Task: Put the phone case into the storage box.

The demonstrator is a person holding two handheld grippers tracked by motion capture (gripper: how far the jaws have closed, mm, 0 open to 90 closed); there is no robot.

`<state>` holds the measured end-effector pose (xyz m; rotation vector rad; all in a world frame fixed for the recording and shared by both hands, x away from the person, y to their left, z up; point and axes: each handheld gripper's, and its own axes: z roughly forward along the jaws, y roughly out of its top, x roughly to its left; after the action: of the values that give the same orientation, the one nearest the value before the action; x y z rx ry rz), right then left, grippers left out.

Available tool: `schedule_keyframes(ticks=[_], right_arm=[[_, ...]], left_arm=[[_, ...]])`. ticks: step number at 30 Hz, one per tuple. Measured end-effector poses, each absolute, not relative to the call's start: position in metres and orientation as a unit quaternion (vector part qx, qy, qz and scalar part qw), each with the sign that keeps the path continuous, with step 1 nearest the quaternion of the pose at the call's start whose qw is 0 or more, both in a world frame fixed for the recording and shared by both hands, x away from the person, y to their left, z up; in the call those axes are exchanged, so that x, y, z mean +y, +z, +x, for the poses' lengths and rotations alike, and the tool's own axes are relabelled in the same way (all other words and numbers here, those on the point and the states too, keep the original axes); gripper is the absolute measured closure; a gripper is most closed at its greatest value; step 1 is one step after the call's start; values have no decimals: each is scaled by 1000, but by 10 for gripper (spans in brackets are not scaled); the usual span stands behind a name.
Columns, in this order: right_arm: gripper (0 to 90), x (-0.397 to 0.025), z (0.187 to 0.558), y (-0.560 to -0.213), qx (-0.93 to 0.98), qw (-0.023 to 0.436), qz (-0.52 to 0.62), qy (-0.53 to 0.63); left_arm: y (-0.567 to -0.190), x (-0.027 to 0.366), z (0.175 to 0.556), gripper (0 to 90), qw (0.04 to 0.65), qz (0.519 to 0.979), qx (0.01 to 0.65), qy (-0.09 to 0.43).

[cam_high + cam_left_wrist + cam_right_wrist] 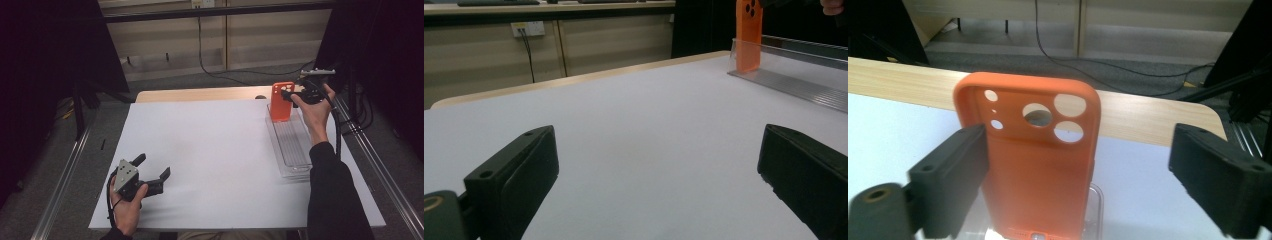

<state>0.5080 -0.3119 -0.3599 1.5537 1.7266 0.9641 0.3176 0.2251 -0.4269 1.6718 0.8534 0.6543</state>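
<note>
R claw (pixel 1073 165) open round orange case (pixel 1040 160), upright in clear tray (pixel 292 145).

Phone case (pixel 1040 165) — bottom cut off — contact unclear.

A white sheet (pixel 210 160) covers most of the wooden table (pixel 200 94); beyond the table's far edge lies grey floor (pixel 235 79), crossed by a black cable (pixel 210 67); pale cabinet fronts (pixel 165 40) stand behind; metal rails (pixel 60 185) run along both sides.
</note>
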Motion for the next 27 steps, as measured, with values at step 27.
schedule_keyframes(ticks=[27], right_arm=[[37, -311, 472, -361, 621, 361, 554, 420]], left_arm=[[-424, 228, 314, 30, 557, 700, 355, 273]])
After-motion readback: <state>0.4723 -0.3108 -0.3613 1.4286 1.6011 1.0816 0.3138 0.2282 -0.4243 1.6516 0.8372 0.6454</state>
